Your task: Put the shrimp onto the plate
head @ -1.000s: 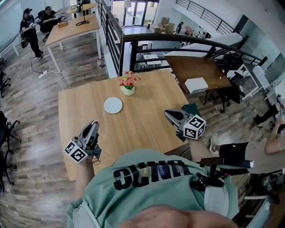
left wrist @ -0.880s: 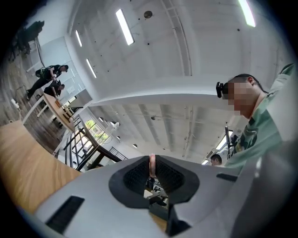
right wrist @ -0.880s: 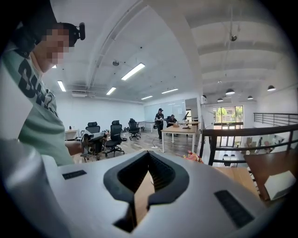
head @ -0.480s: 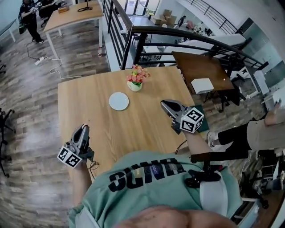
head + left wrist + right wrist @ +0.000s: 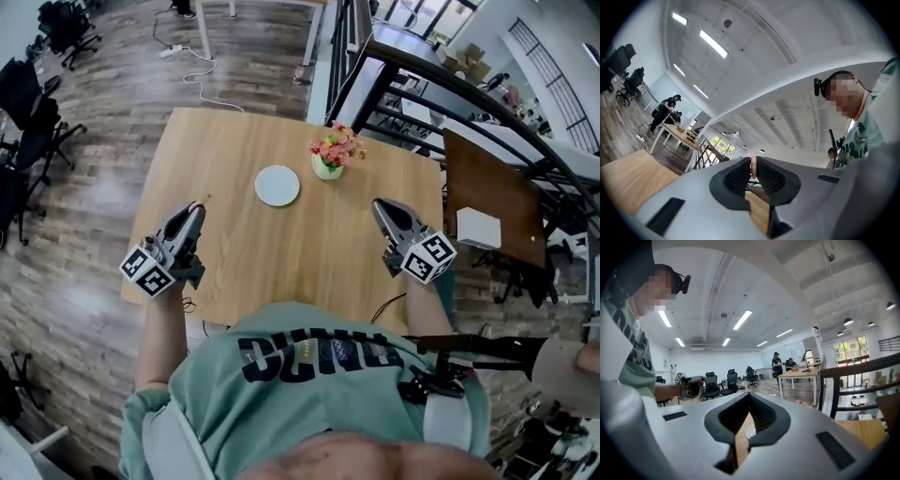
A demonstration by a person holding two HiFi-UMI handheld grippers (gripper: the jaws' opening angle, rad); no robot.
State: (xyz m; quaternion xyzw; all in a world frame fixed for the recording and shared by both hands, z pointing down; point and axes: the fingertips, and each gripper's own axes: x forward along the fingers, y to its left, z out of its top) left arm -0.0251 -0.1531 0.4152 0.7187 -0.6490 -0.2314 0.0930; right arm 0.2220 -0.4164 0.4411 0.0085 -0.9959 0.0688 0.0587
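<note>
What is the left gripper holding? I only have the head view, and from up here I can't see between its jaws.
Observer: The left gripper view shows a small pale pink piece, apparently the shrimp, pinched between the tips of the left gripper.
Operator: And the right gripper, anything in it?
Observer: No. In the right gripper view its jaws meet at the tips with nothing between them.
Operator: Where does it point?
Observer: Toward the plate. A bit of its white rim shows through the gap below the closed tips.
</note>
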